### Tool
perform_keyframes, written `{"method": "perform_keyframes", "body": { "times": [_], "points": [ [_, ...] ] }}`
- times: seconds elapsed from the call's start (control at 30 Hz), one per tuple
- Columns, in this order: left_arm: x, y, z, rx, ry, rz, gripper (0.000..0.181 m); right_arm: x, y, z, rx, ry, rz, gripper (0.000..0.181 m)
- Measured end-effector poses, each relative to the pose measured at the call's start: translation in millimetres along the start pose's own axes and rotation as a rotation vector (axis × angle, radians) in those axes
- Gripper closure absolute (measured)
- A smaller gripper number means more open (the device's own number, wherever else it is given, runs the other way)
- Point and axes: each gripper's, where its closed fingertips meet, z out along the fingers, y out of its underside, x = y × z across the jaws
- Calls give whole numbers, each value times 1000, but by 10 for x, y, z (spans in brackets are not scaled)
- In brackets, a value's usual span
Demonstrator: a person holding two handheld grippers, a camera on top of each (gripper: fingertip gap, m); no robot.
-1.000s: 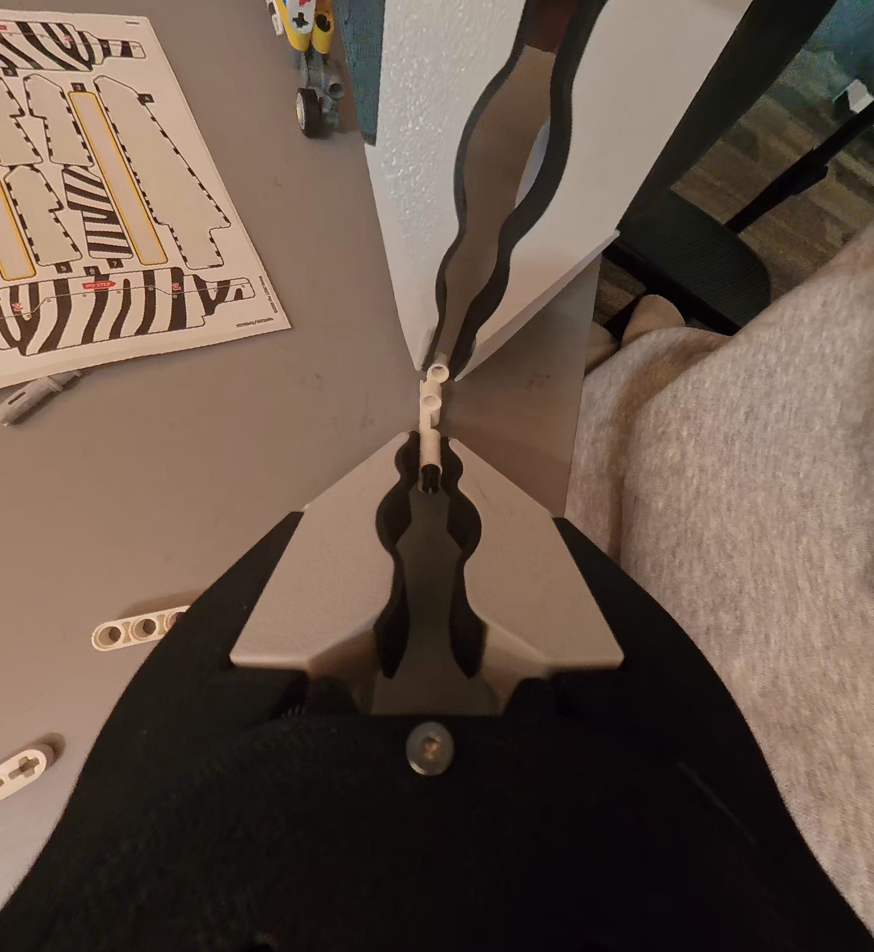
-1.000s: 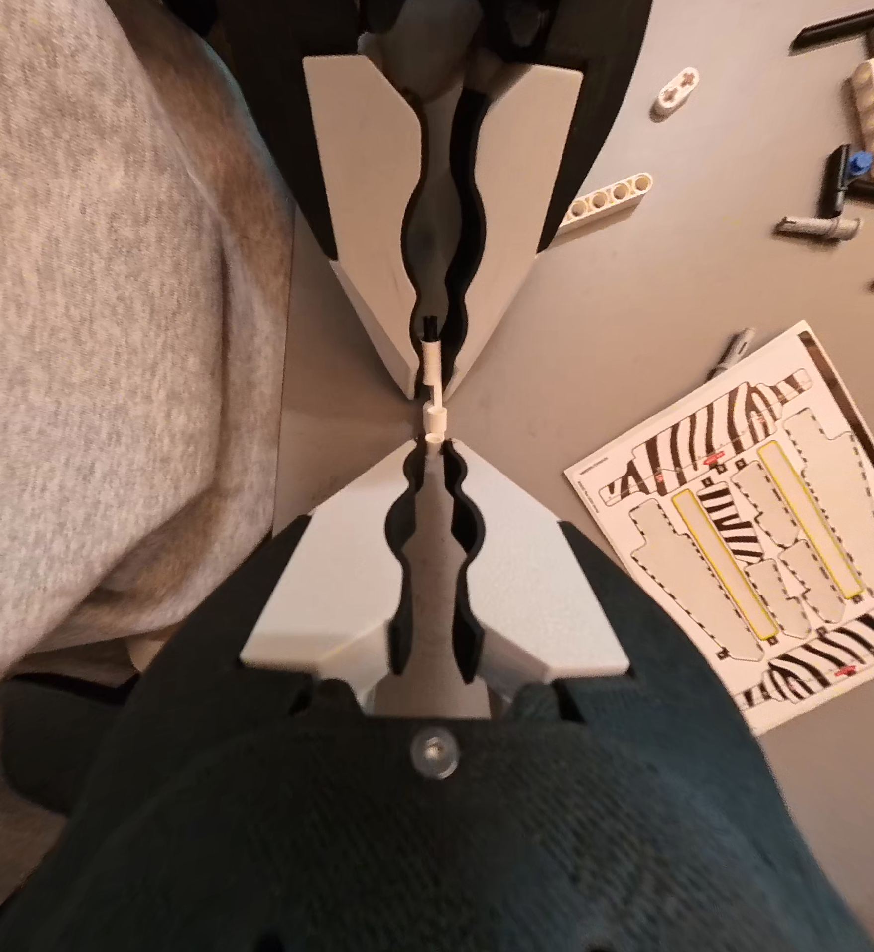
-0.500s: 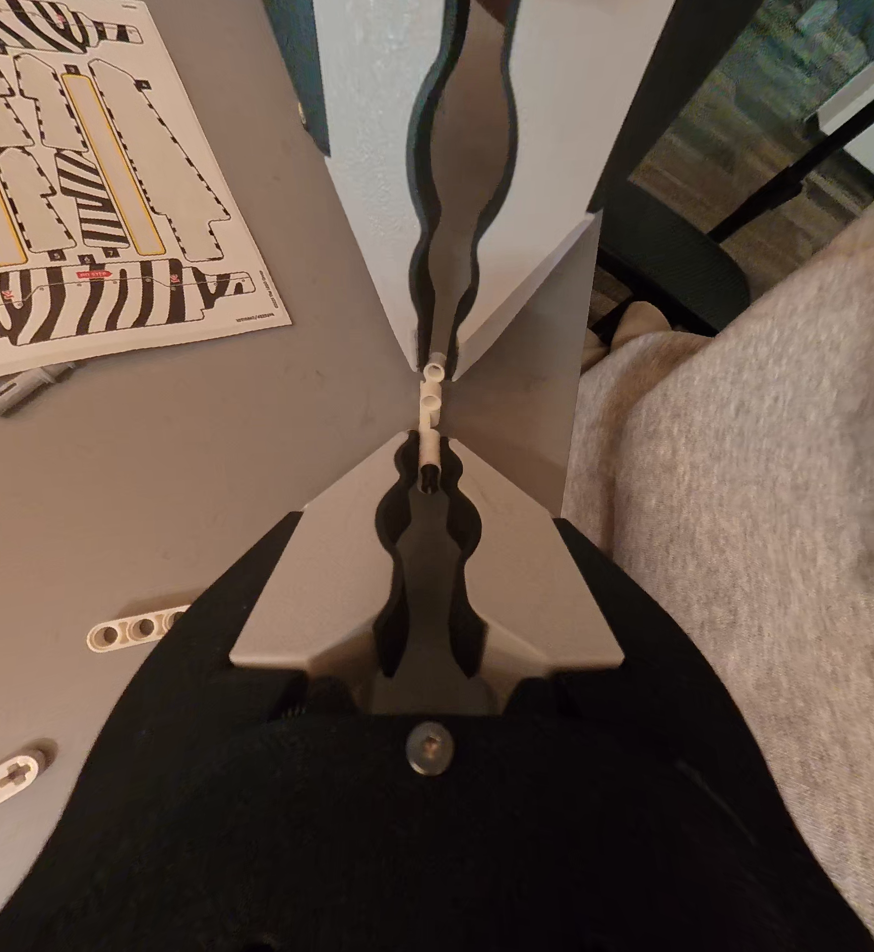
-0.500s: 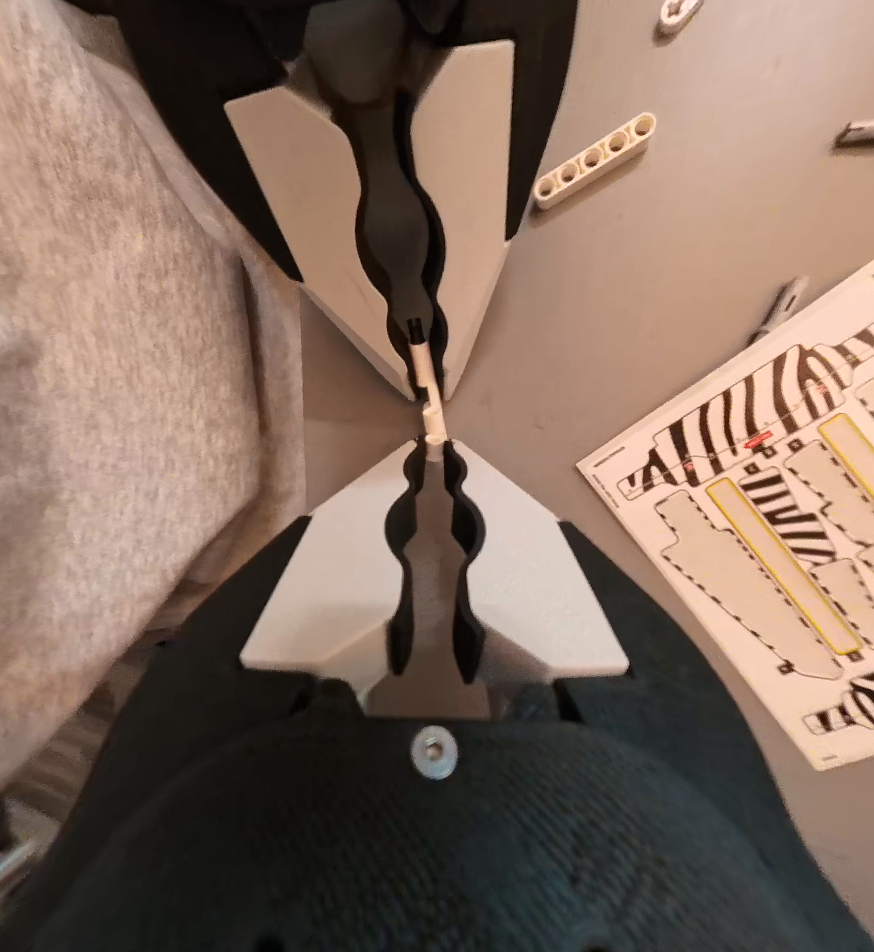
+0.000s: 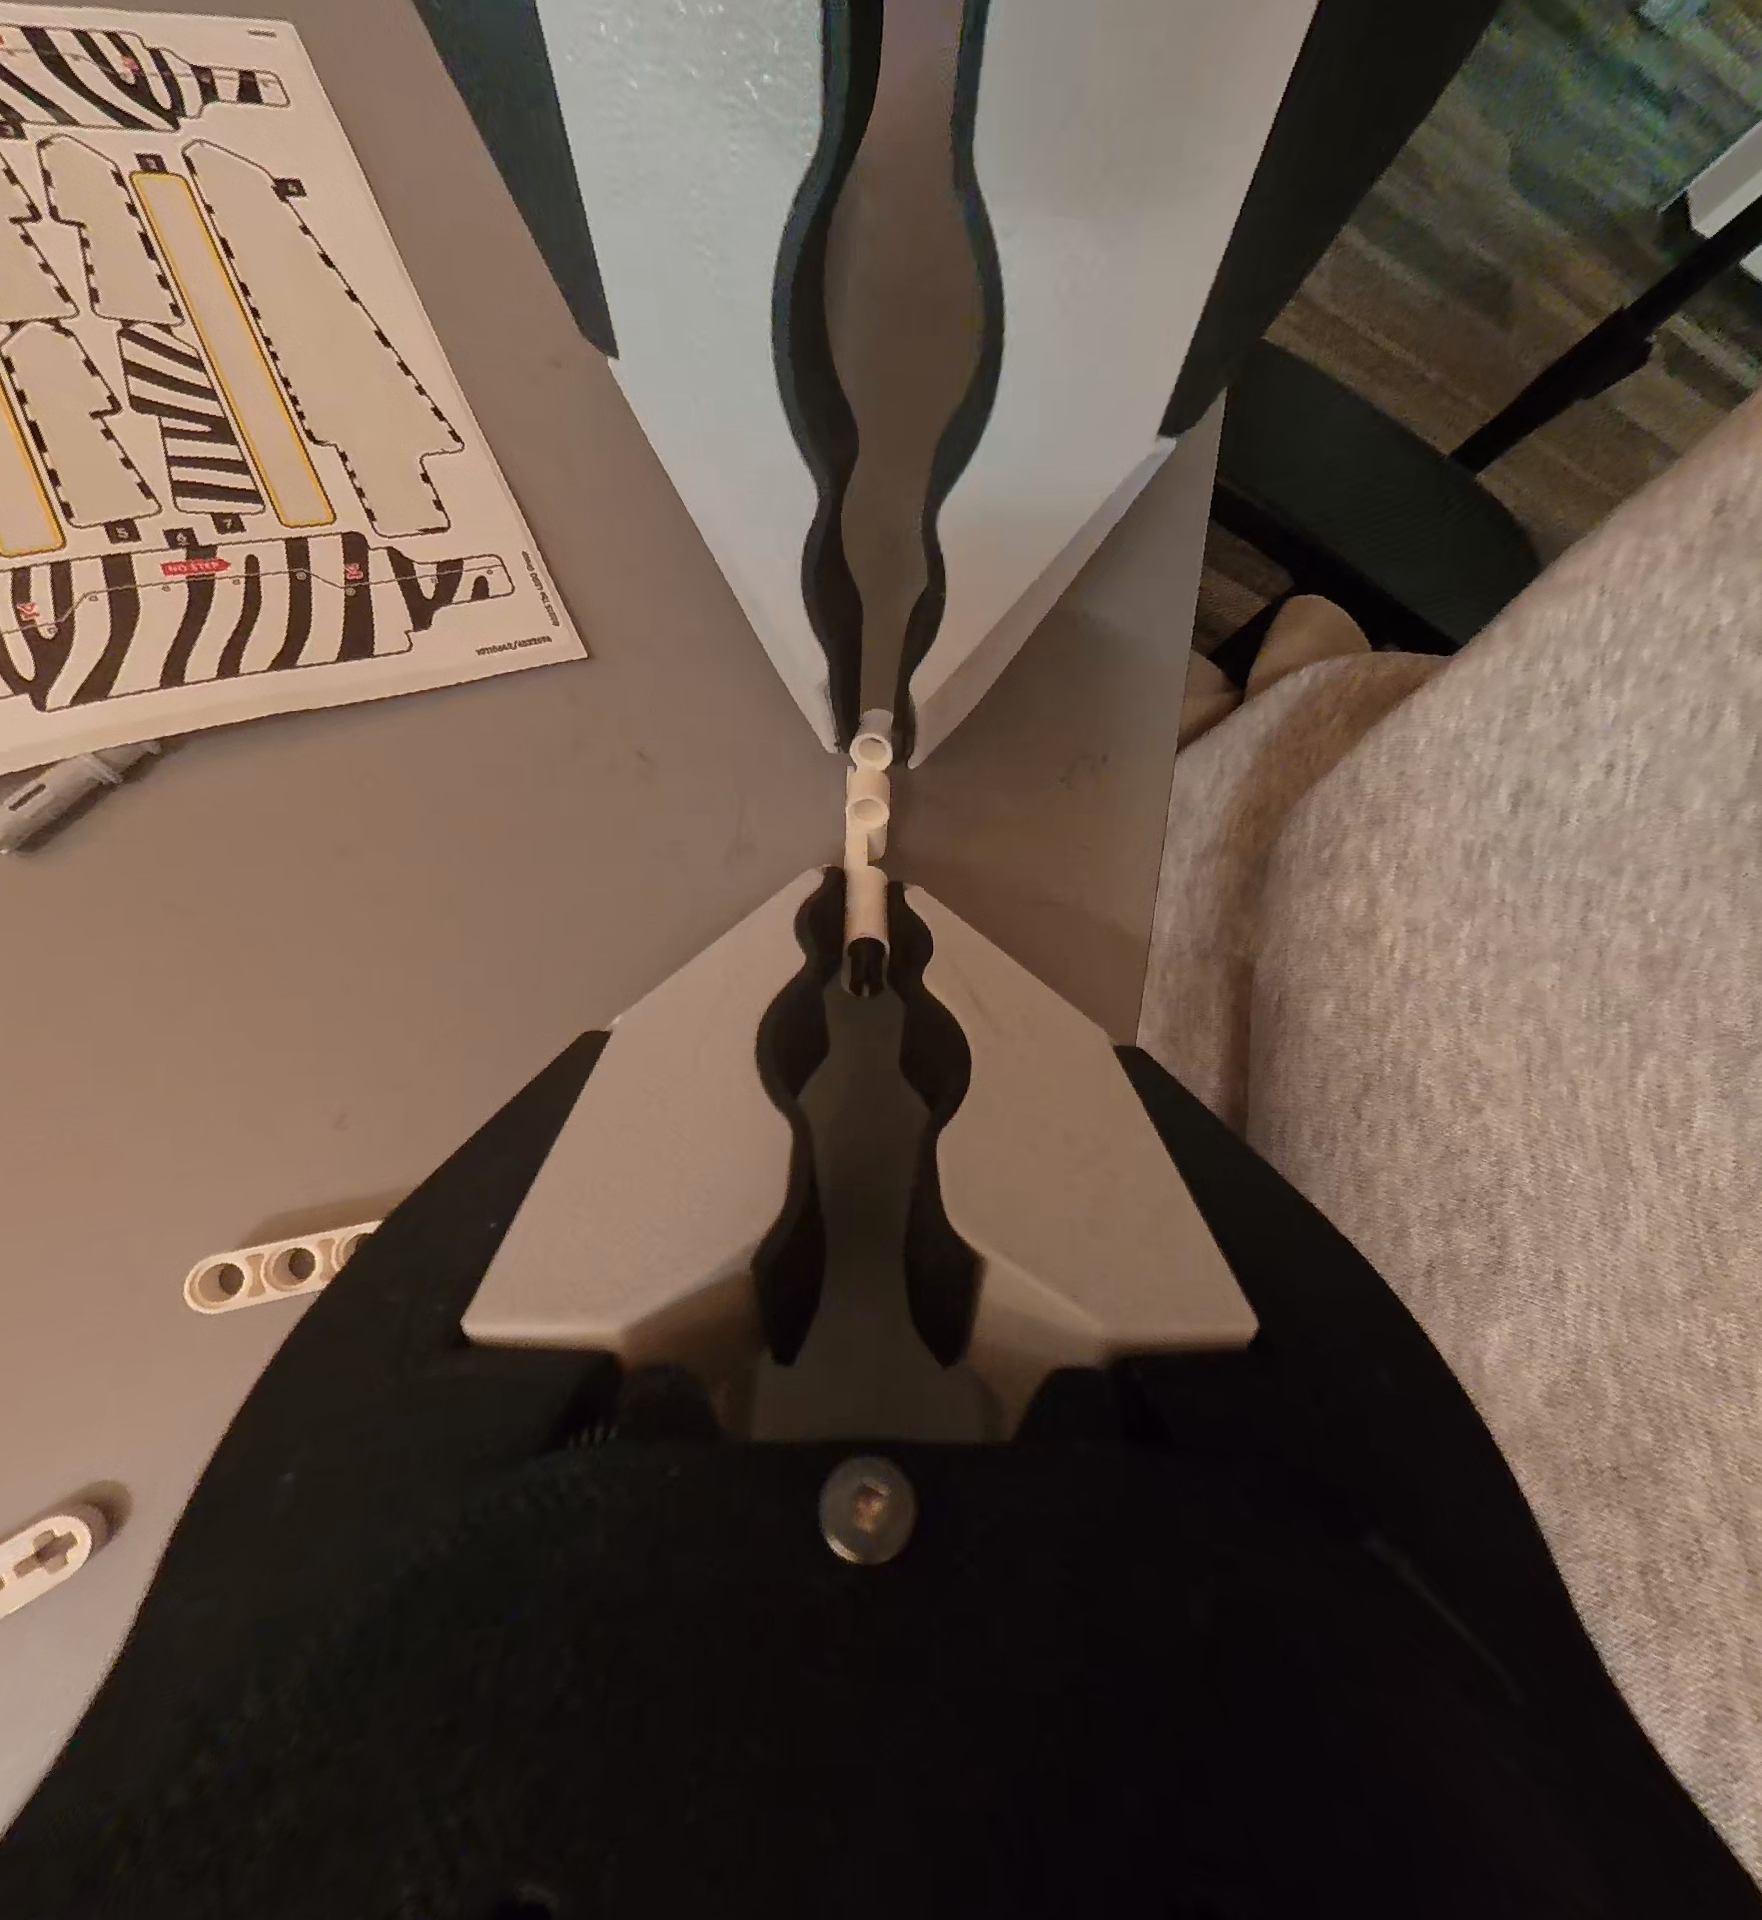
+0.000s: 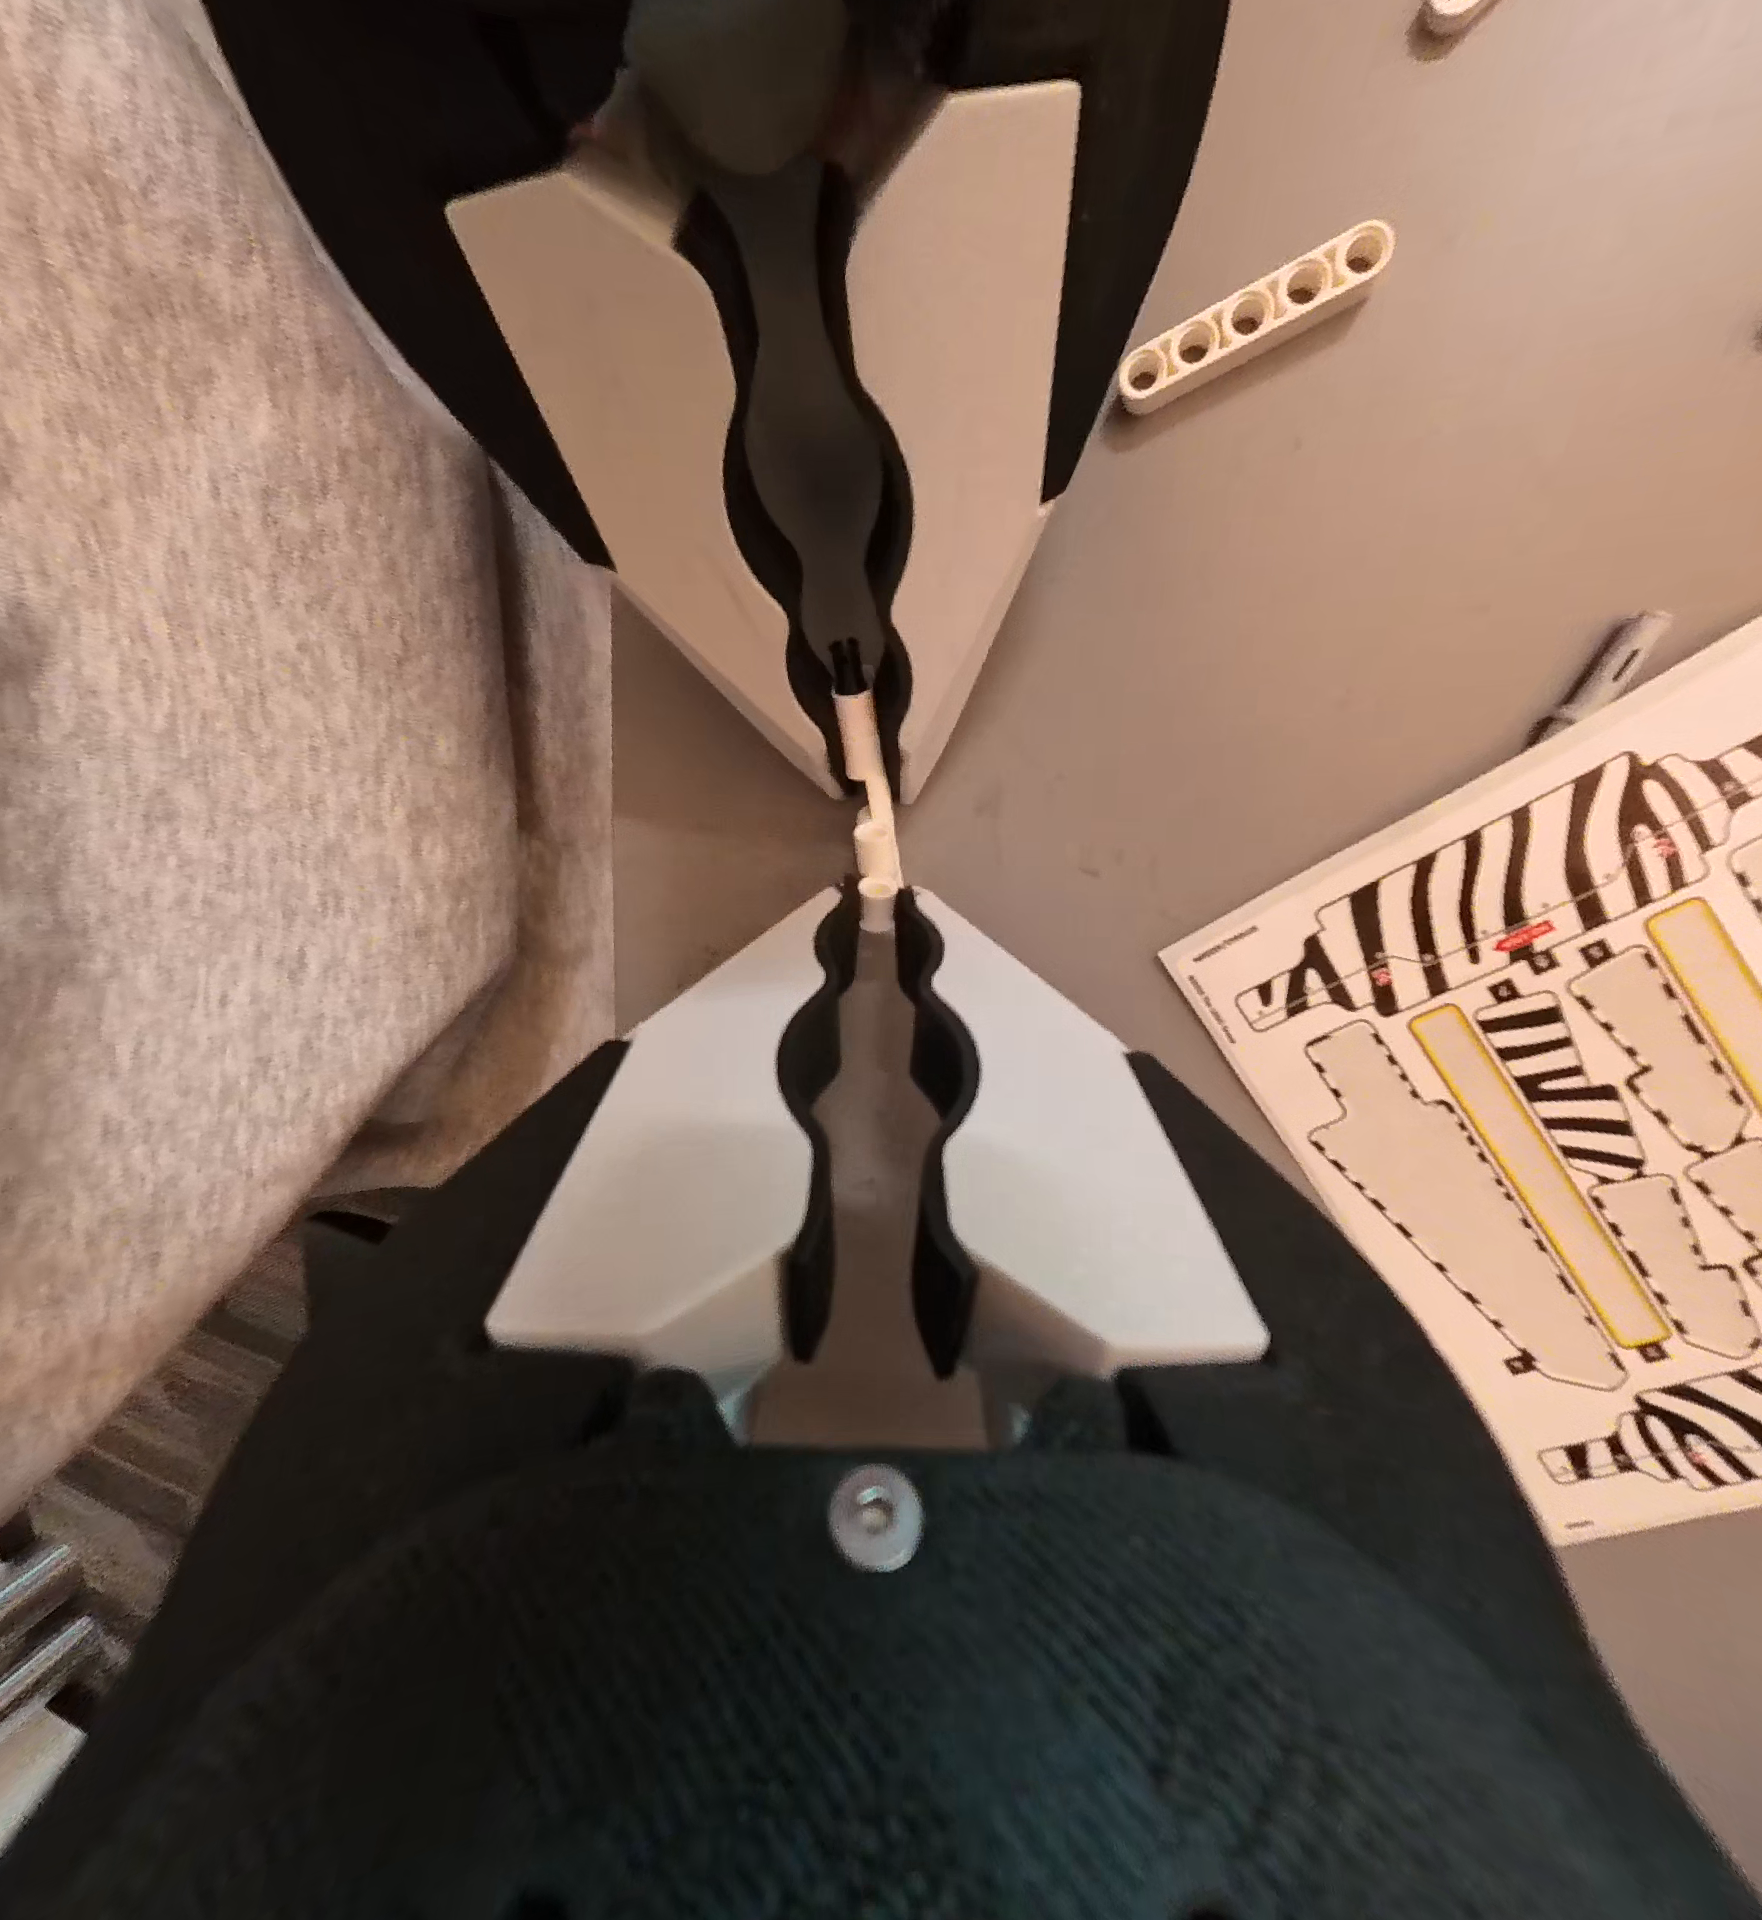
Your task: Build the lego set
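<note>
Above the grey bench (image 5: 357, 935) by its sticker sheet (image 5: 181, 364), both grippers' jaws pinched one white connector piece (image 5: 869, 821): left gripper (image 5: 866, 904), right gripper (image 6: 877, 899).

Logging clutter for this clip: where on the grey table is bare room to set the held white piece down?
Bare grey table lies between the zebra-striped sticker sheet, the small grey pin and the white holed beam. Crowded at the table edge, where both grippers meet on the white connector piece.
</note>
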Motion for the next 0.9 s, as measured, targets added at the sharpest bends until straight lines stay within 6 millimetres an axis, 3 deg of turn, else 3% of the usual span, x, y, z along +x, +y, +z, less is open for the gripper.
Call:
{"method": "perform_keyframes", "body": {
  "times": [0.33, 0.73, 0.9],
  "points": [
    [-1, 0, 0, 1, 2, -2, 176, 19, -4, -3, 52, -83, 166, 176],
    [-9, -1, -2, 3, 6, -15, 176, 9, 0, 9, -51, -4, -49, 176],
    [-12, -3, -4, 4, 7, -19, 176, 12, -9, 9, 28, -104, 105, 176]
  ]
}}
